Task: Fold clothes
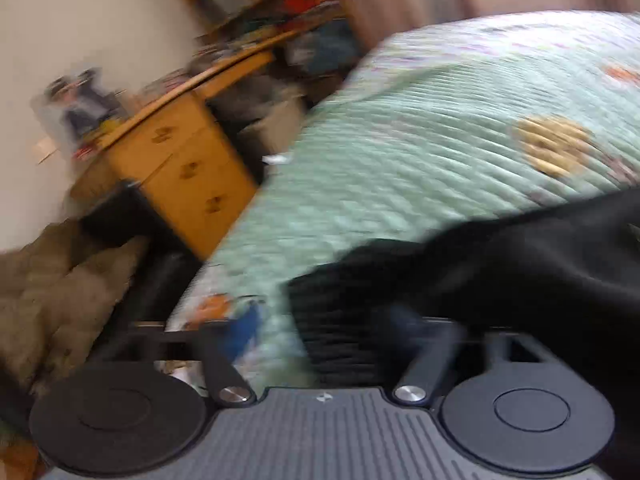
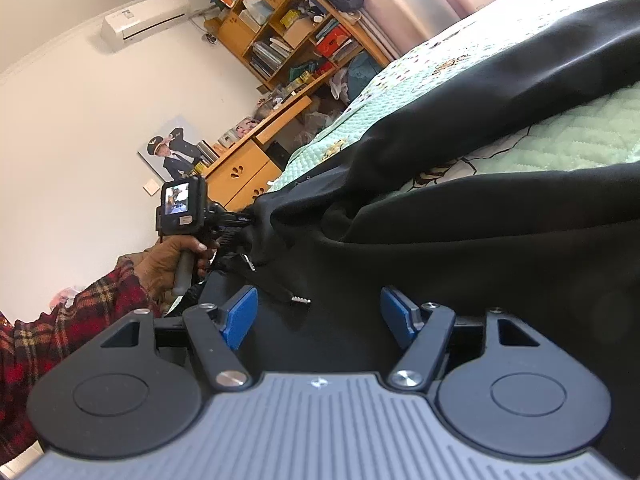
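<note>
Our left gripper (image 1: 320, 332) and right gripper (image 2: 318, 316) fingers stand released; the black garment (image 2: 460, 220) could slide off the bed's (image 1: 400, 140) edge.

Left wrist view motion-blurred throughout; left tongs (image 1: 320, 334) pads smeared, grip unreadable. Black garment (image 1: 500, 264) right of left tongs cut by frame edge. Ahead, shelf contents (image 1: 280, 12) indistinct.

Each camera rides low behind its own claw, looking forward along the fingers. The left wrist view, blurred and tilted, faces across the green quilted bed (image 1: 420, 128) toward the wooden desk (image 1: 188, 160). The right wrist view sits close over the black garment (image 2: 460, 240). Both share bed, garment, desk and bookshelf (image 2: 288, 28).
</note>
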Motion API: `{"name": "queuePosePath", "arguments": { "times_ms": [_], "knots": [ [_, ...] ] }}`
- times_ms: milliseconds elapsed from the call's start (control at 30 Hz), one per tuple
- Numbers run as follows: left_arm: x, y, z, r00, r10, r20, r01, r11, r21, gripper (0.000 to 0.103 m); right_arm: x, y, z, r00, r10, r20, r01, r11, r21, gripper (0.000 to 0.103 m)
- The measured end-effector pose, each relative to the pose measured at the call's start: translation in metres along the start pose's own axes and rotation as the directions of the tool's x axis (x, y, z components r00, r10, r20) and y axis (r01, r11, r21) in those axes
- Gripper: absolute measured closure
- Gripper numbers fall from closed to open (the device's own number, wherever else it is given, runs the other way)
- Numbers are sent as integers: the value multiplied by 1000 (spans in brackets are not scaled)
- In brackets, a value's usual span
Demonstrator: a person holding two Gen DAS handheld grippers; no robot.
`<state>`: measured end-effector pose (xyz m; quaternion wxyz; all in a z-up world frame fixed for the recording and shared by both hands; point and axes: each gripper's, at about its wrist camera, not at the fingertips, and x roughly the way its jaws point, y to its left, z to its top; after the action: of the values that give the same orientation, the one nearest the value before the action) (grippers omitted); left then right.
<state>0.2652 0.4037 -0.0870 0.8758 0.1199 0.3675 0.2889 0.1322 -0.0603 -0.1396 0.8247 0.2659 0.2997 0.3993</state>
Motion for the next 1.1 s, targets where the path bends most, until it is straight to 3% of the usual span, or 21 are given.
{"name": "queuePosePath", "arguments": {
  "times_ms": [33,100,300,367,433,500,567,633,733,900,933,1000,1033,1100],
  "knots": [
    [-2,10,2,1000,5,2,-5,999,-39,0,0,0,0,1000,0,1,0,1000,-1,34],
    [-13,32,4,1000,-29,10,30,994,-107,2,0,0,0,1000,4,3,-4,1000,1,34],
    [-85,67,-13,991,-68,115,80,991,-110,1,-1,-2,1,1000,14,7,-14,1000,11,34],
    [-95,95,-19,994,-77,79,91,978,-187,1,-1,-1,1,1000,15,7,-15,1000,13,34],
    [-101,130,-25,998,-62,-9,55,938,-342,6,0,-2,2,1000,15,6,-15,1000,14,34],
    [-115,150,-33,994,-107,-31,88,924,-373,10,-1,-1,2,1000,14,5,-14,1000,13,34],
    [-136,139,-55,990,-127,-67,105,959,-265,9,-1,-1,2,1000,13,3,-13,1000,12,34],
    [-154,128,-81,983,-152,-101,133,976,-175,6,-1,-1,2,1000,10,0,-10,1000,9,34],
    [-172,119,-122,961,-245,-128,216,955,-204,4,0,1,3,1000,0,-5,0,1000,1,34],
    [-174,125,-165,946,-296,-134,245,921,-302,1,1,4,4,1000,-10,-12,10,1000,-7,34],
    [-173,127,-169,930,-340,-137,282,902,-326,1,1,4,4,1000,-12,-14,12,1000,-8,34],
    [-171,127,-175,911,-391,-131,325,876,-357,11,1,7,4,999,-24,-21,24,1000,-16,33],
    [-172,122,-175,917,-372,-145,308,891,-334,34,0,9,4,999,-38,-27,37,999,-24,33],
    [-174,112,-176,927,-333,-173,276,917,-287,70,-2,18,3,996,-82,-40,80,996,-47,32]
  ]
}}
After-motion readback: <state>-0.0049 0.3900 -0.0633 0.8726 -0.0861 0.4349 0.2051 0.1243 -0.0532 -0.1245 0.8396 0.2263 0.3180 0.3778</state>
